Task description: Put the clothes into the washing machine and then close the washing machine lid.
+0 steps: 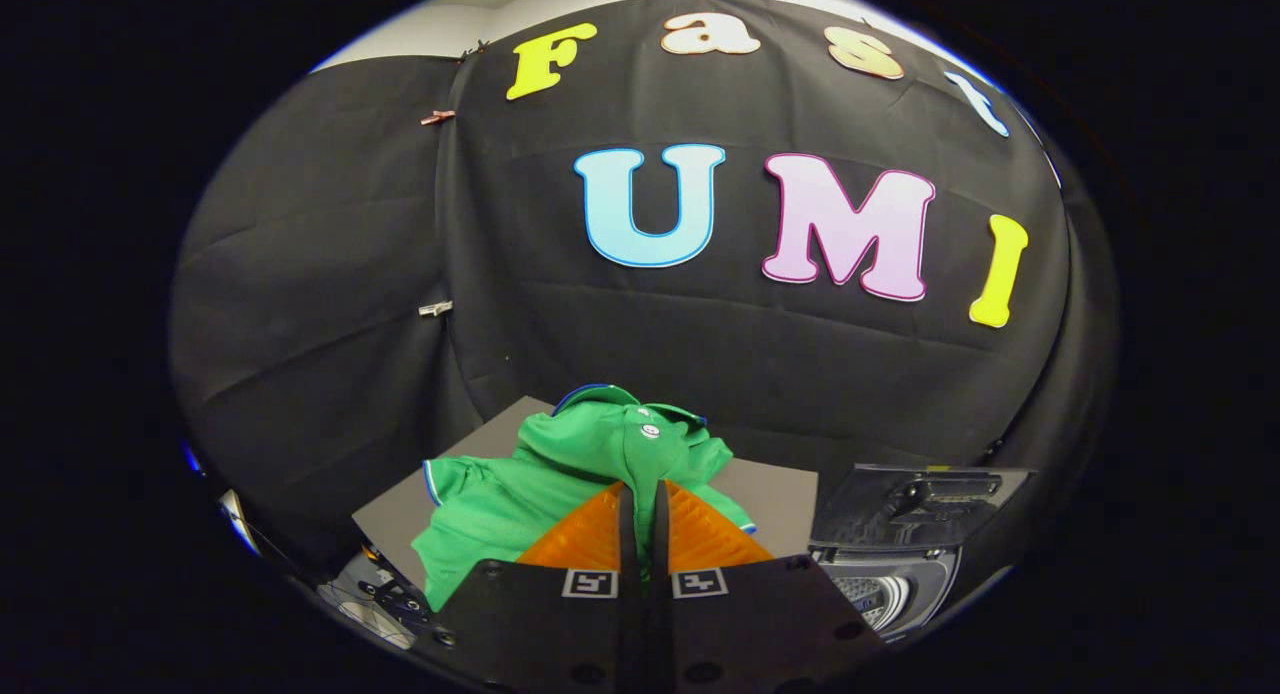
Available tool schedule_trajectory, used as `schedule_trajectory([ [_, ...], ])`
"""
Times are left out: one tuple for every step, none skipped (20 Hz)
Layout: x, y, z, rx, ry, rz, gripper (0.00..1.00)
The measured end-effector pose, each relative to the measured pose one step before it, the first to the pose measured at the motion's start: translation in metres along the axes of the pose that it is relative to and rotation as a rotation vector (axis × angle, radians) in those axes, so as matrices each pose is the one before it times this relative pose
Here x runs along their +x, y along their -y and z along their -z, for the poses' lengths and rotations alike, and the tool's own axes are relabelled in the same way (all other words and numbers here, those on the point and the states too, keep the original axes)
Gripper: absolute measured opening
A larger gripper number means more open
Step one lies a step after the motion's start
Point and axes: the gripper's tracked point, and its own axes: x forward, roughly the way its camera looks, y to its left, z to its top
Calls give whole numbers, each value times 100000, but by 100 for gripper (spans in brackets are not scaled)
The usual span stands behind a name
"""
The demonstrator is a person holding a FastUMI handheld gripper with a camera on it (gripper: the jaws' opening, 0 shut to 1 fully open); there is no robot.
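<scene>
Grey table [775, 494], hand-held gripper [640, 494] pinching green shirt [560, 464]

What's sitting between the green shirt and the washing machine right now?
Bare grey table top, seen in the gripper view. The tool is nearly shut, pinching the green shirt; the washing machine stands open beside it.

tool [640, 509] pinching green shirt [560, 464] | washer [890, 574] lid [915, 504] up

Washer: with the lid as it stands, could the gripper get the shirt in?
Probably yes. The gripper is nearly shut, with a fold of the green shirt in the narrow gap. The washer sits beside it, its lid raised and its drum open, with nothing between them.
</scene>
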Motion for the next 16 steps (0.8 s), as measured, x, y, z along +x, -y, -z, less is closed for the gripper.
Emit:
schedule_trajectory([
  [-302, 633, 314, -702, -864, -530, 5],
  [-407, 964, 379, -963, -989, -197, 5],
  [-508, 915, 215, -372, -355, -629, 5],
  [-518, 769, 153, 317, -130, -1171, 5],
  [-402, 824, 176, 469, -101, -720, 5],
  [-443, 1016, 104, 771, -253, -1025, 5],
  [-502, 874, -32, 706, 358, -1241, 5],
  [-413, 1076, -226, 476, 633, -879, 5],
  [-319, 1079, -57, 268, 401, -735, 5],
  [-428, 987, 109, -254, -144, -1269, 5],
  [-438, 905, 179, -877, -213, -1322, 5],
  [-504, 898, 7, -718, 127, -1246, 5],
  [-383, 895, -45, 101, 719, -1326, 5],
  [-487, 746, -115, 888, 534, -1200, 5],
  [-421, 551, -153, 1010, 666, -1992, 5],
  [-524, 474, -243, 102, 890, -1512, 5],
])
